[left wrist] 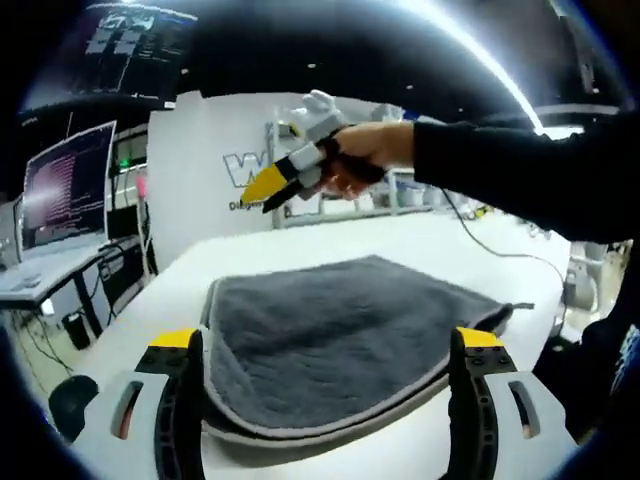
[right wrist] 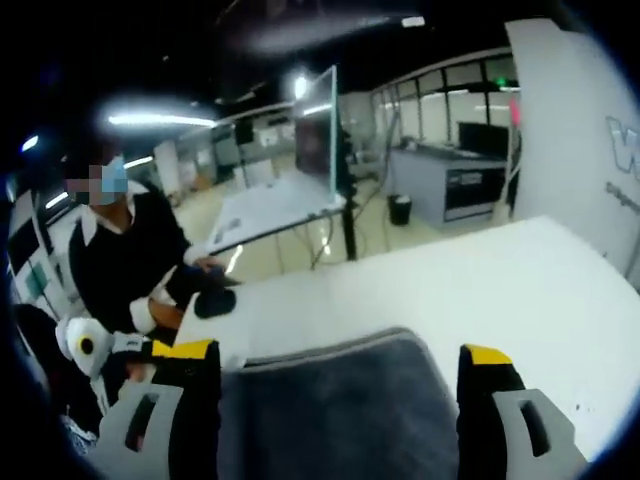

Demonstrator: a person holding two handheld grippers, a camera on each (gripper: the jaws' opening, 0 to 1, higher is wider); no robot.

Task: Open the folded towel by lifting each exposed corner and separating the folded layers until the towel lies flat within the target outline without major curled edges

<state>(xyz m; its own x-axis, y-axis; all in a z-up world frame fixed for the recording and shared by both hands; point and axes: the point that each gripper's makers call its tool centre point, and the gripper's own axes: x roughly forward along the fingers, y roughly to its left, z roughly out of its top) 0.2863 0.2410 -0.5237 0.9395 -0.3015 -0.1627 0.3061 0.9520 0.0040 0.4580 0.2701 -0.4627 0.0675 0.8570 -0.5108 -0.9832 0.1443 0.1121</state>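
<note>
Left gripper (left wrist: 325, 385): I am holding my fingers wide apart, gripping nothing, one at each side of the towel's near edge.
Right gripper (right wrist: 340, 395): my fingers are standing well apart and gripping nothing; in the left gripper view it is hanging in the air beyond the towel, held in my hand (left wrist: 365, 158).
Towel (left wrist: 340, 335): grey, folded in layers, lying on the white table (left wrist: 470, 245), its near edge reaching between my left fingers and its far part lying between my right fingers.
Person (right wrist: 120, 250): sitting beyond my left-hand right-gripper finger, past the table edge.
Monitors (left wrist: 65, 185): glowing far off, beyond my left finger.
</note>
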